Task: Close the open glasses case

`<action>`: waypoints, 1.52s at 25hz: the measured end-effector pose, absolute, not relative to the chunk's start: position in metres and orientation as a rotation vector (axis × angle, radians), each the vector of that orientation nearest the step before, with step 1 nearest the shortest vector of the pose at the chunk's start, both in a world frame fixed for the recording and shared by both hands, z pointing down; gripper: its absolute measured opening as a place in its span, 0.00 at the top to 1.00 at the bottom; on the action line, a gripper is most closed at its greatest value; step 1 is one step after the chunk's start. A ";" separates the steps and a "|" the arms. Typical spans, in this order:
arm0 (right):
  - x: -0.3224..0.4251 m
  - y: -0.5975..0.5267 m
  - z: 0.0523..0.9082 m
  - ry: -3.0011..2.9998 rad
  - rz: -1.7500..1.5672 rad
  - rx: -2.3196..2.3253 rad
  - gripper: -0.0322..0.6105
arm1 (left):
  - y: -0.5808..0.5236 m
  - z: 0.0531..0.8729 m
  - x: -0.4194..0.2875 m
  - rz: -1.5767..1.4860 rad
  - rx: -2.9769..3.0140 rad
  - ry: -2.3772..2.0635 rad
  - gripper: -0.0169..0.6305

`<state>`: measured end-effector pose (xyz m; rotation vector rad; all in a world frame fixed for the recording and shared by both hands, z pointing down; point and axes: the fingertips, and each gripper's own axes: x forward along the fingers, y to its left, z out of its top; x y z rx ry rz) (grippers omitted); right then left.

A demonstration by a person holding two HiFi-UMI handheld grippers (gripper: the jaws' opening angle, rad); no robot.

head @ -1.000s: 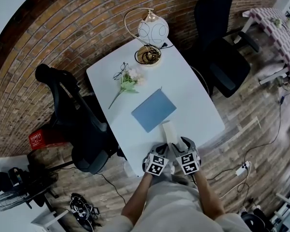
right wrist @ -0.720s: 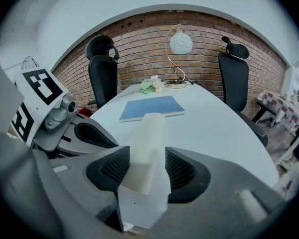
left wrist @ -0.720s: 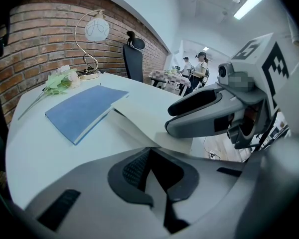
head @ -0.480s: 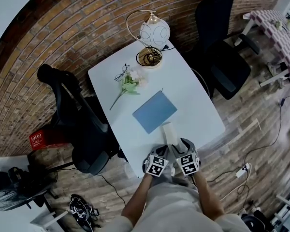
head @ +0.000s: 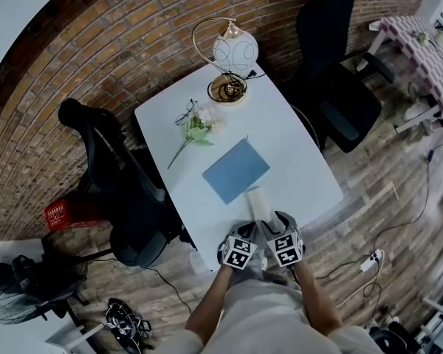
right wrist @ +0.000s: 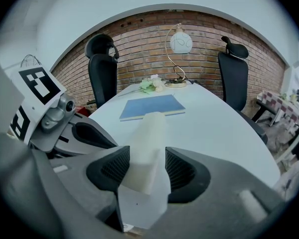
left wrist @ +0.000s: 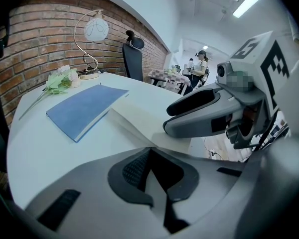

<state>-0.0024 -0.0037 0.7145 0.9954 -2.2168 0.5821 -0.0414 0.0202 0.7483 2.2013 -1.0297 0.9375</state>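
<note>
The cream glasses case (head: 258, 200) lies at the near end of the white table (head: 303, 161), just below the blue notebook (head: 236, 170). In the right gripper view the case (right wrist: 148, 143) runs away from me between the jaws, and both pads press its sides, so my right gripper (right wrist: 147, 171) is shut on it. My left gripper (left wrist: 148, 156) has its pads meeting at the tips with nothing between them. It sits just left of the case (left wrist: 139, 123), beside the right gripper (left wrist: 204, 113). In the head view both grippers, left (head: 251, 231) and right (head: 272, 223), are at the table's near edge.
A globe lamp (head: 232, 50), a pair of glasses (head: 183, 111) and a flower (head: 196, 130) lie at the far end of the table. Black office chairs stand at the left (head: 122, 190) and the far right (head: 340, 102). Cables and a power strip (head: 371, 259) lie on the wooden floor.
</note>
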 end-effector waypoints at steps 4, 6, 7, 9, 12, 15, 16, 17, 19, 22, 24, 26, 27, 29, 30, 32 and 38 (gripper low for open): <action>-0.004 -0.005 0.714 -2.225 0.570 0.994 0.60 | 0.020 0.746 -0.043 0.935 2.203 -1.045 0.97; -0.004 -0.005 0.714 -2.219 0.565 0.996 0.60 | 0.019 0.743 -0.043 0.928 2.207 -1.054 0.97; -0.003 -0.005 0.713 -2.215 0.563 0.999 0.60 | 0.019 0.742 -0.043 0.925 2.209 -1.059 0.97; -0.001 -0.004 0.713 -2.214 0.554 1.010 0.60 | 0.020 0.739 -0.044 0.922 2.214 -1.068 0.97; 0.001 -0.004 0.707 -2.239 0.534 1.034 0.60 | 0.021 0.733 -0.047 0.910 2.224 -1.090 0.97; 0.008 -0.001 0.693 -2.248 0.528 1.080 0.60 | 0.020 0.717 -0.050 0.882 2.248 -1.122 0.97; 0.010 0.000 0.685 -2.253 0.527 1.098 0.60 | 0.019 0.710 -0.050 0.869 2.261 -1.136 0.97; 0.013 0.002 0.678 -2.260 0.522 1.115 0.60 | 0.017 0.701 -0.051 0.851 2.277 -1.153 0.97; 0.019 0.007 0.664 -2.278 0.503 1.149 0.60 | 0.014 0.682 -0.052 0.808 2.320 -1.189 0.97; 0.027 0.014 0.639 -2.309 0.473 1.216 0.60 | 0.013 0.650 -0.055 0.751 2.367 -1.237 0.97; 0.032 0.022 0.622 -2.331 0.451 1.260 0.60 | 0.017 0.629 -0.057 0.717 2.400 -1.269 0.97; 0.035 0.032 0.605 -2.352 0.431 1.301 0.60 | 0.025 0.611 -0.055 0.679 2.441 -1.285 0.97; 0.035 0.038 0.597 -2.363 0.421 1.319 0.60 | 0.030 0.603 -0.055 0.663 2.459 -1.291 0.97; 0.034 0.048 0.583 -2.381 0.394 1.348 0.60 | 0.039 0.587 -0.054 0.634 2.491 -1.305 0.97; 0.034 0.053 0.576 -2.389 0.377 1.359 0.60 | 0.043 0.580 -0.054 0.621 2.506 -1.312 0.97; 0.034 0.064 0.564 -2.401 0.339 1.385 0.60 | 0.054 0.568 -0.052 0.597 2.534 -1.320 0.97; 0.040 0.103 0.532 -2.436 0.290 1.469 0.60 | 0.094 0.541 -0.045 0.563 2.603 -1.325 0.97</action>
